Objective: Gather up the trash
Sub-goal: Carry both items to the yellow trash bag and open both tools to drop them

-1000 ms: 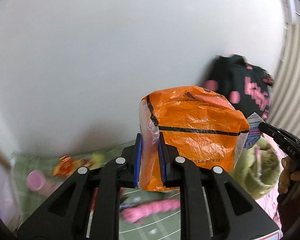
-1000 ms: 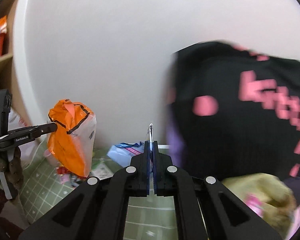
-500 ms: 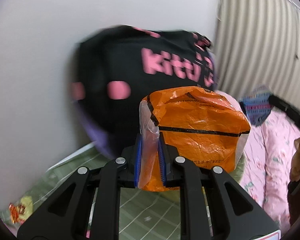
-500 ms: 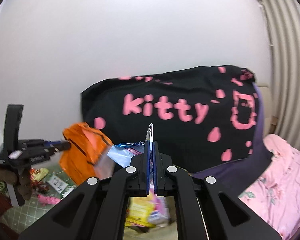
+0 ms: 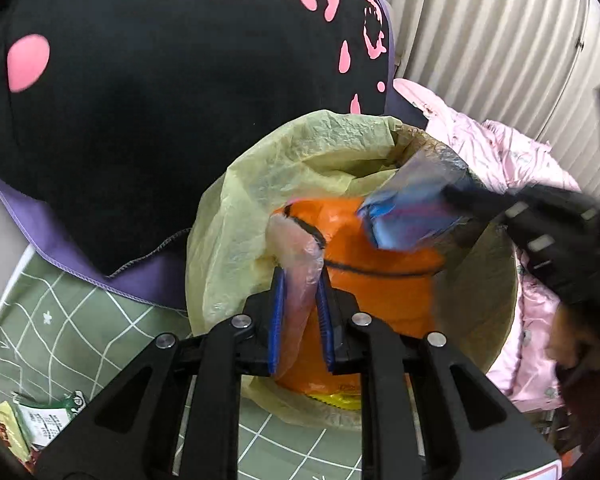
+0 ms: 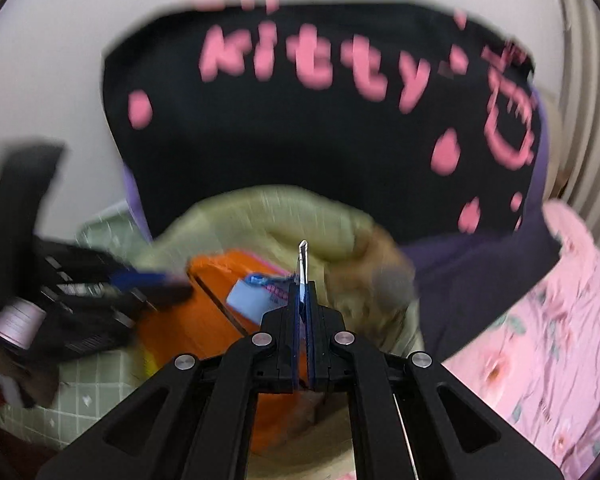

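My left gripper (image 5: pixel 300 276) holds an orange plastic bag (image 5: pixel 380 248) by its clear edge. Its jaws are opening, and the edge still sits pinched between the blue pads. The bag hangs inside the mouth of a bin with a yellow-green liner (image 5: pixel 260 184). My right gripper (image 6: pixel 302 286) is shut on a thin blue wrapper (image 6: pixel 252 296) and holds it over the same bin, just above the orange bag (image 6: pixel 204 320). In the left wrist view, the right gripper (image 5: pixel 456 194) comes in from the right with the blue wrapper (image 5: pixel 408 216). The right wrist view is blurred.
A black cloth with pink "kitty" lettering (image 5: pixel 160 100) stands right behind the bin. A pink quilt (image 5: pixel 500 152) lies to its right, before a ribbed white panel (image 5: pixel 480 20). The bin stands on a green grid mat (image 5: pixel 60 320). Loose wrappers (image 5: pixel 40 420) lie at the lower left.
Both grippers have swung right and down, from the white wall to the lined bin. The orange bag now hangs in the bin's mouth, with the blue wrapper just above it.
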`<state>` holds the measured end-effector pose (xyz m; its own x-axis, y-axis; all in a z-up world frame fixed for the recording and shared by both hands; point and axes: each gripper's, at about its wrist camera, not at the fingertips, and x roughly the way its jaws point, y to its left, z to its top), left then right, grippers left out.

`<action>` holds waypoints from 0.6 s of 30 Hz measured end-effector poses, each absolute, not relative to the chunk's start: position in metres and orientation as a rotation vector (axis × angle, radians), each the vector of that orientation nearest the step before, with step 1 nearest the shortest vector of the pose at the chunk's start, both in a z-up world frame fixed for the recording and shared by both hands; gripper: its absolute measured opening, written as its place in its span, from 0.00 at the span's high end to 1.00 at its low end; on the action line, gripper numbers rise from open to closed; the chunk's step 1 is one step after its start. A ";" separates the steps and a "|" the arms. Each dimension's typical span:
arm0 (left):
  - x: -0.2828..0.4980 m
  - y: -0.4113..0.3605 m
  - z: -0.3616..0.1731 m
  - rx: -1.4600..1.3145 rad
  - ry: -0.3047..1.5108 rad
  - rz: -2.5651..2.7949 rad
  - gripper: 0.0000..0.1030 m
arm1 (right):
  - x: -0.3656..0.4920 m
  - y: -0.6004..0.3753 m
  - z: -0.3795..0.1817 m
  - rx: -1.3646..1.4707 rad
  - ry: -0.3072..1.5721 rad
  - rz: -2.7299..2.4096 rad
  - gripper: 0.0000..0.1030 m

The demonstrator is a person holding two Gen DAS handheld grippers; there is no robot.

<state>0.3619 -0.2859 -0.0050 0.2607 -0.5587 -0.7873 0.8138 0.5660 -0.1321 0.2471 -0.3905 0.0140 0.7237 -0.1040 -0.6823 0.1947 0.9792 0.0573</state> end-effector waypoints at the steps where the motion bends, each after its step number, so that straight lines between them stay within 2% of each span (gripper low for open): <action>1: 0.364 -0.287 -0.006 0.335 0.904 -0.947 0.84 | 0.252 -0.392 0.005 0.136 0.763 -0.159 0.96; 8: 0.367 -0.299 -0.009 0.344 0.901 -0.942 0.84 | 0.267 -0.390 -0.016 0.089 0.813 -0.143 0.96; 18: 0.373 -0.308 -0.002 0.331 0.843 -0.951 0.84 | 0.248 -0.406 -0.008 0.103 0.815 -0.190 0.96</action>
